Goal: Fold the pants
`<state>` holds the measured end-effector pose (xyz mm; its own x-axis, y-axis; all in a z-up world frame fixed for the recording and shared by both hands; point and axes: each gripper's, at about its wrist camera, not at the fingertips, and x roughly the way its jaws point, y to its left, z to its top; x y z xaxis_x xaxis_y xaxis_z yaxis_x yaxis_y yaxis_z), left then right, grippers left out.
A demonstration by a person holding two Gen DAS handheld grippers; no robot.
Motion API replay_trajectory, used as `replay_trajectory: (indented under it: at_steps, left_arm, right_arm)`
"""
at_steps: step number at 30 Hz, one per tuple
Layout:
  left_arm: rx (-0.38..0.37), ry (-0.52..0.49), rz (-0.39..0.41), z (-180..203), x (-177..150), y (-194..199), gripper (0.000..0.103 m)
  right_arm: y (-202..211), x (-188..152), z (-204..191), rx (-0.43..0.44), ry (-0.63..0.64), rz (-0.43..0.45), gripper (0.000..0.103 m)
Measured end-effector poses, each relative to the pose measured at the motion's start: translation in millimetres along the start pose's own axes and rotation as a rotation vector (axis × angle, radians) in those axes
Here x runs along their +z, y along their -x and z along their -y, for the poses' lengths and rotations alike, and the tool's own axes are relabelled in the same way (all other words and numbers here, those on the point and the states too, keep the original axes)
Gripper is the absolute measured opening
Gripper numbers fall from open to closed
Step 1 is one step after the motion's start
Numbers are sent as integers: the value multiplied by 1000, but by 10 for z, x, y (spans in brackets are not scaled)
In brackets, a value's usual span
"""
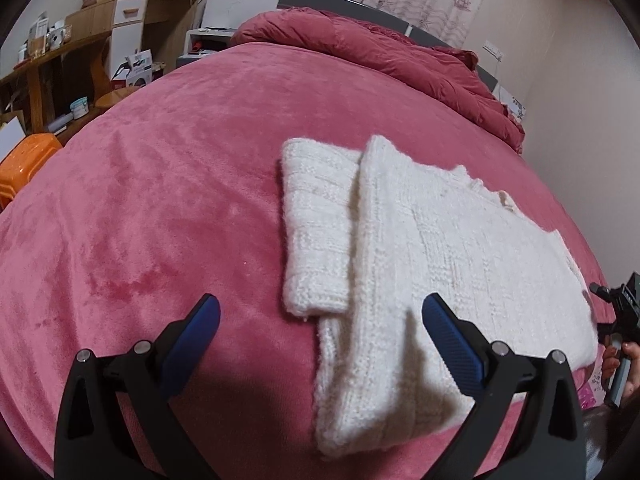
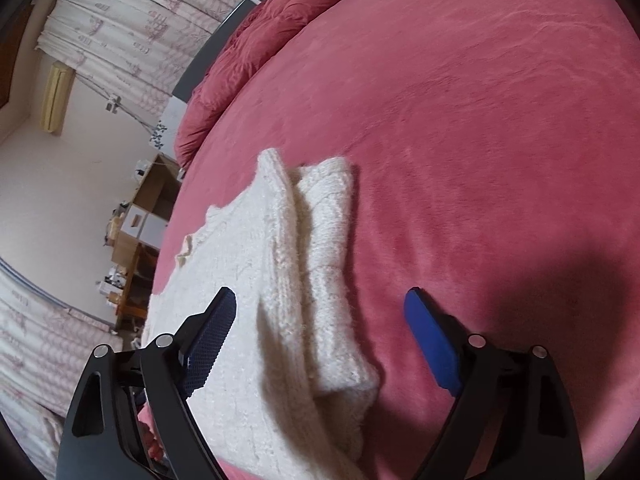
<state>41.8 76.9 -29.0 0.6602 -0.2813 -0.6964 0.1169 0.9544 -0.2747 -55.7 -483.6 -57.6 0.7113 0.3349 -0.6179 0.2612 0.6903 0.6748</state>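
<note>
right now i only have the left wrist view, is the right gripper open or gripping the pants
Observer: Open. The right gripper holds nothing, and its pads are clear of the pants.
Operator: where do its fingers sit
Observer: One finger shows over the pants, the other over the bare blanket, so the folded leg's edge lies between them.
</note>
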Motion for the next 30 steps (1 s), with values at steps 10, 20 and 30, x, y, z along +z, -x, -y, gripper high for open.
replay_trajectory:
  at_steps: [10,20,30]
  left_arm:
    - [19,-60,-23,126,66,-5,101]
    - [118,-174,22,17,383,168,101]
    - [3,78,-75,-340,275,81,101]
  right_arm:
    - [-366,-20,-187,80,15,-131,28]
    - [-80,-40,-806,46,28,-54,21]
    - [-78,-101,-2062,71,87,-62,20]
